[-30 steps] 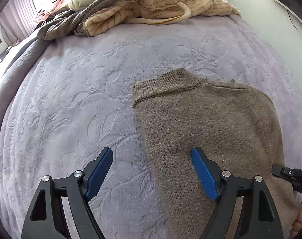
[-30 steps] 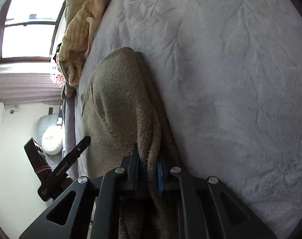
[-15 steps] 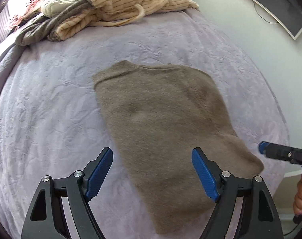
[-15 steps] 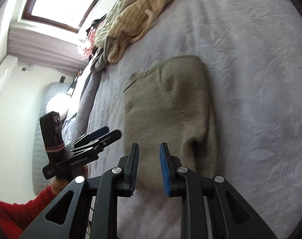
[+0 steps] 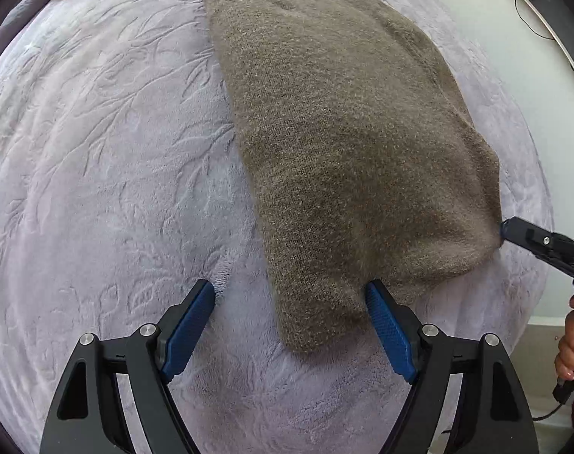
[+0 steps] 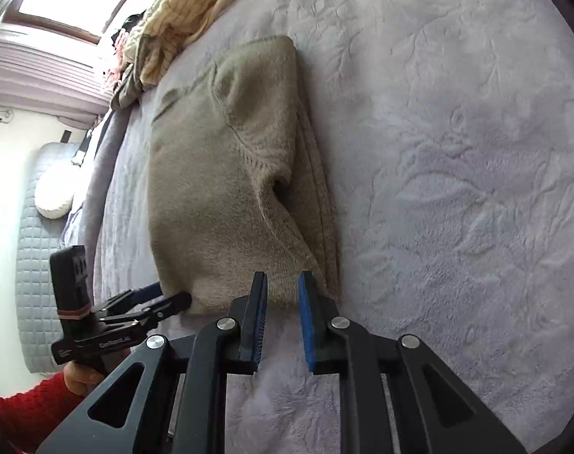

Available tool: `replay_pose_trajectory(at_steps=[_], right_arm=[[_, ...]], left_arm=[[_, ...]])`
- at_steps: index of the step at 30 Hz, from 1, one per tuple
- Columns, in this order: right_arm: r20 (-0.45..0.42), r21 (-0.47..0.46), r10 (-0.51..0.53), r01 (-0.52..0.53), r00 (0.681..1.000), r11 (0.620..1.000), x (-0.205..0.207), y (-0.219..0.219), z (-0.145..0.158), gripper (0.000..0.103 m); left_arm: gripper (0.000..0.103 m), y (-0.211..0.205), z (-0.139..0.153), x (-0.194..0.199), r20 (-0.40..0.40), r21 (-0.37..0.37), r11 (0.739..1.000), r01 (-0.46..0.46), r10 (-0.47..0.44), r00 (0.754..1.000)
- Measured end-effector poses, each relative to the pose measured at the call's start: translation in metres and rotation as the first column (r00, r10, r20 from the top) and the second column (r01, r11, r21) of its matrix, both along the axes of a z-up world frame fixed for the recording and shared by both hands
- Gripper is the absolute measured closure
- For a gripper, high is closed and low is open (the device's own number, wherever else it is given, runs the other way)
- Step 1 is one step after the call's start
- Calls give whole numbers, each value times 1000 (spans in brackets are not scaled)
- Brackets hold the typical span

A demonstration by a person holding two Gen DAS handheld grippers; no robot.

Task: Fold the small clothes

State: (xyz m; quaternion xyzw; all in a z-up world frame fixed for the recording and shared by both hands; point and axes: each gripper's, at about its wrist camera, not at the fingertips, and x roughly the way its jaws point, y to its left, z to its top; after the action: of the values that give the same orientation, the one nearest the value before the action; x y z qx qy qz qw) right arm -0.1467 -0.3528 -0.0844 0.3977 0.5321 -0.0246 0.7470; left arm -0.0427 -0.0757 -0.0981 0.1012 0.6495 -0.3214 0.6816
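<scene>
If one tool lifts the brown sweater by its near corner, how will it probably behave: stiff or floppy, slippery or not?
The brown sweater would probably hang floppy: it is soft knit and already sags into folds. It seems unlikely to slip, since its fuzzy surface should catch on the ribbed blue pads. Pushed, it would likely bunch up on the plush bedspread rather than slide.

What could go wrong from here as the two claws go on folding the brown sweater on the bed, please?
1. The left claw hangs wide open over the brown sweater's near corner; closing there may pinch the plush bedspread too.
2. The right claw, jaws closing, sits at the hem without gripping; it might catch one layer only.
3. A loose pocket gapes along the fold, so the next fold may come out lumpy.
</scene>
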Motion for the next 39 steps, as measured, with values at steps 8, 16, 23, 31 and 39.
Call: replay_pose_trajectory(at_steps=[8, 16, 23, 31, 39], right_arm=[[-77, -139, 33, -44, 996, 989, 34, -4, -10, 96], [-149, -79, -118, 107, 982, 991, 5, -24, -33, 93], [-62, -110, -101, 94, 993, 989, -10, -5, 12, 93], [-144, -138, 9, -29, 990, 990, 9, 22, -11, 93], [-144, -77, -20, 8, 989, 997, 6, 19, -10, 89]], left_arm=[[21, -5, 1, -1, 15, 11, 1000, -3, 3, 1000], [21, 2, 3, -7, 20, 20, 1000, -12, 11, 1000], [20, 11, 11, -8, 13, 24, 999, -28, 27, 1000], [21, 24, 24, -4, 26, 61, 997, -53, 52, 998], [21, 43, 34, 0, 35, 96, 992, -77, 75, 997]])
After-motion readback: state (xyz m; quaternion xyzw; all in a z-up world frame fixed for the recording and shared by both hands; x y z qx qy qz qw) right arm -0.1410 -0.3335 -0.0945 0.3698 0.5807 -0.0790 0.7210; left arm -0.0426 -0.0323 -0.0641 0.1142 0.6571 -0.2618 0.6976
